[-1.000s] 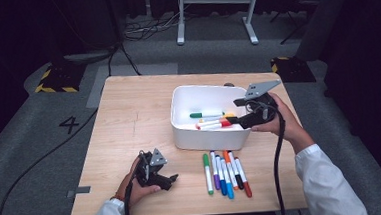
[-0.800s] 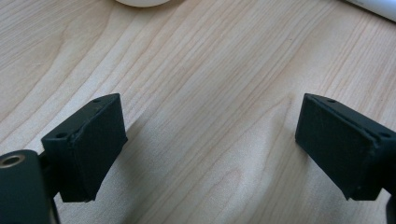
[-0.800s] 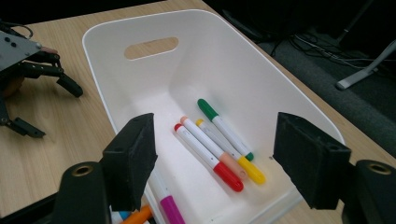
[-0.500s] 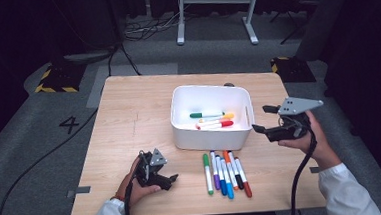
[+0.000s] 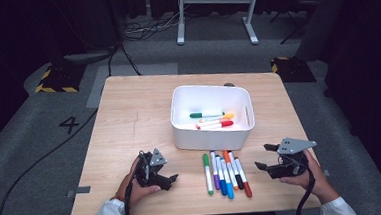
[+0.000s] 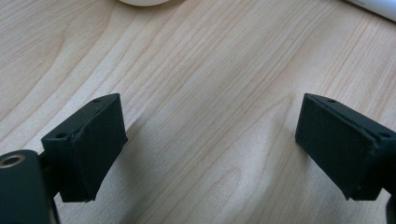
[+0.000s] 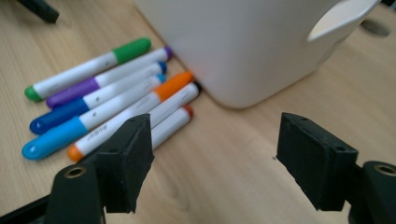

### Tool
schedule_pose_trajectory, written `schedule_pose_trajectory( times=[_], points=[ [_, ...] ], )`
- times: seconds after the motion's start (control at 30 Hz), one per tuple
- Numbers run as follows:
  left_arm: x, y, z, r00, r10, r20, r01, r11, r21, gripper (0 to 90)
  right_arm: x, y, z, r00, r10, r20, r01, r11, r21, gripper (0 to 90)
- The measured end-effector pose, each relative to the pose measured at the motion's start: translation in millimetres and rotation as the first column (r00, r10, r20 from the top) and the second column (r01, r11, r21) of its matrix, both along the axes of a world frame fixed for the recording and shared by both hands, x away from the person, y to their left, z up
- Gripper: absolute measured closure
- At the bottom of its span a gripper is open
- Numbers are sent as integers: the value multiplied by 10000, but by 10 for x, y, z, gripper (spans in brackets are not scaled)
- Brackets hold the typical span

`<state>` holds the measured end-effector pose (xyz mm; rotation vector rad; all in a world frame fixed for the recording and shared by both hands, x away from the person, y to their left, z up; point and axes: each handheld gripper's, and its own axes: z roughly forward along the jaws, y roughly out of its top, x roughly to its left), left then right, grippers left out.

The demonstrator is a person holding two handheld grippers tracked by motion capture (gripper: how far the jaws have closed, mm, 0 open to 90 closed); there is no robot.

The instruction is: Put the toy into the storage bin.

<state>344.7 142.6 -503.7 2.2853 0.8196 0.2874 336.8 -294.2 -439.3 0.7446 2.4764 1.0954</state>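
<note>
Black right gripper point(image 7: 212, 158) jaws just opened wide, empty, smooth plastic markers point(image 7: 107, 100) fanned left of them, glossy white tub point(image 7: 243, 42) ahead, left gripper point(image 6: 210, 149) parted over bare woodgrain.

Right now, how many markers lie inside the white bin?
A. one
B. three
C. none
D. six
B: in the high view the white bin holds a green marker, a yellow-capped marker and a red marker; the other markers lie in a row on the table in front of it.
</note>
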Motion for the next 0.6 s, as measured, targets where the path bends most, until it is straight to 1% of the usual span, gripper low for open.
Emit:
schedule_pose_trajectory(
  times=[0.07,0.1,0.2,0.27,0.37,0.43,0.53,0.6],
  points=[
    [0,0,0,10000,2,2,-2,10000,0,88,-32,30,-88,9996,146,-232,-148,9999,-79,274],
    [0,0,0,10000,1,3,-1,10000,1,88,-56,61,-138,9988,230,-422,-236,9996,-153,274],
    [-1,0,1,10000,5,4,-5,10000,10,88,-115,128,-216,9956,506,-785,-506,9987,21,273],
    [-1,0,0,10000,6,3,-6,10000,8,88,-156,182,-265,9935,675,-919,-673,9977,52,270],
    [-1,0,0,10000,7,2,-7,10000,7,89,-197,247,-319,9902,937,-1032,-950,9954,-86,267],
    [0,0,0,10000,1,15,-1,10000,10,88,-213,278,-346,9887,989,-1125,-1010,9948,-128,267],
    [0,0,0,10000,-3,23,3,10000,12,88,-224,306,-388,9875,1003,-1214,-1050,9939,-328,267],
    [-1,0,1,10000,-3,28,3,10000,15,89,-225,310,-412,9871,987,-1260,-1038,9940,-348,267]
  ],
)
